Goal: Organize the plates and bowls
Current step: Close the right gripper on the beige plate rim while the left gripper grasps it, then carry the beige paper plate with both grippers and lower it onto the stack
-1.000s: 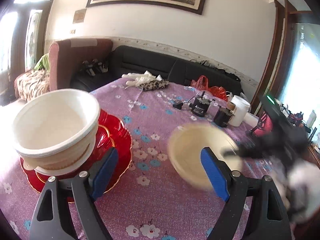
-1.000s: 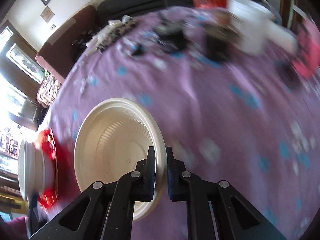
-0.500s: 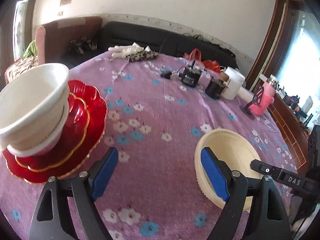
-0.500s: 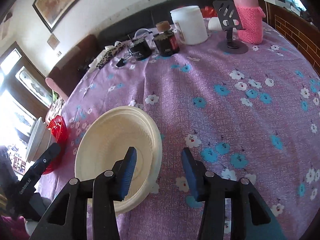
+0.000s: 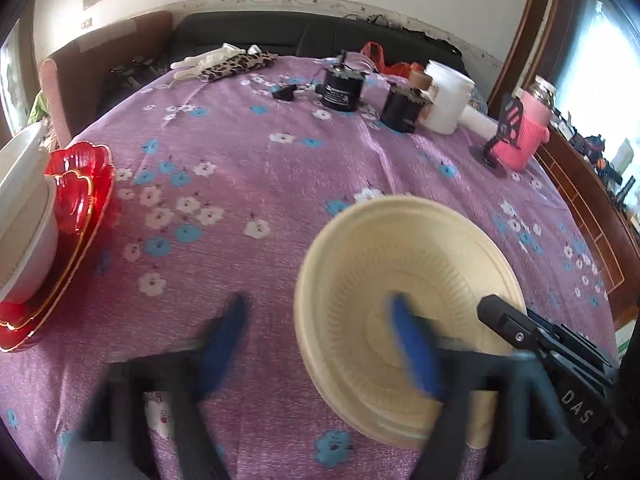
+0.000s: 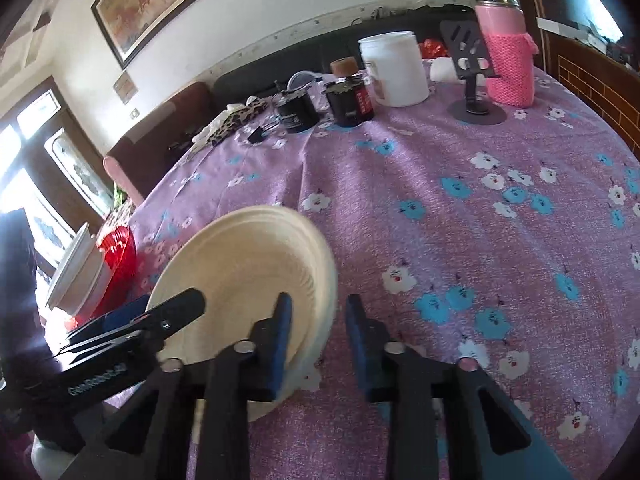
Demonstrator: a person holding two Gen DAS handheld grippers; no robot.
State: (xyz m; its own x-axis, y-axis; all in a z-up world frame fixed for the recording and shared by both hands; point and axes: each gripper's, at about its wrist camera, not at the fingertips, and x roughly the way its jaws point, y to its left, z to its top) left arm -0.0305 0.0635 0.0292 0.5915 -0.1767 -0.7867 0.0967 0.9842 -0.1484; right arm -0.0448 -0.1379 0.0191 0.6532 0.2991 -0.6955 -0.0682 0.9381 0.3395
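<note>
Bowl (image 5: 404,312) upright on tablecloth (image 6: 460,208), mouth up; left claw (image 5: 320,344) spread astride rim; right claw (image 6: 318,336) released

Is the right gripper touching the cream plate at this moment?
Cannot tell. In the right wrist view the right gripper is open astride the cream plate's rim; contact unclear.

The right hand-held gripper (image 6: 316,332) has black angular arms, silver round screws near the finger bases and blue pads (image 6: 282,336) on the inner faces of its fingers. The left hand-held gripper (image 5: 320,344) is blurred in its own view, showing only dark arms and blue pads (image 5: 412,348). Seen from the other side, each black body carries white lettering: "DAS" on the right one, a longer word that is hard to read on the left one.
</note>
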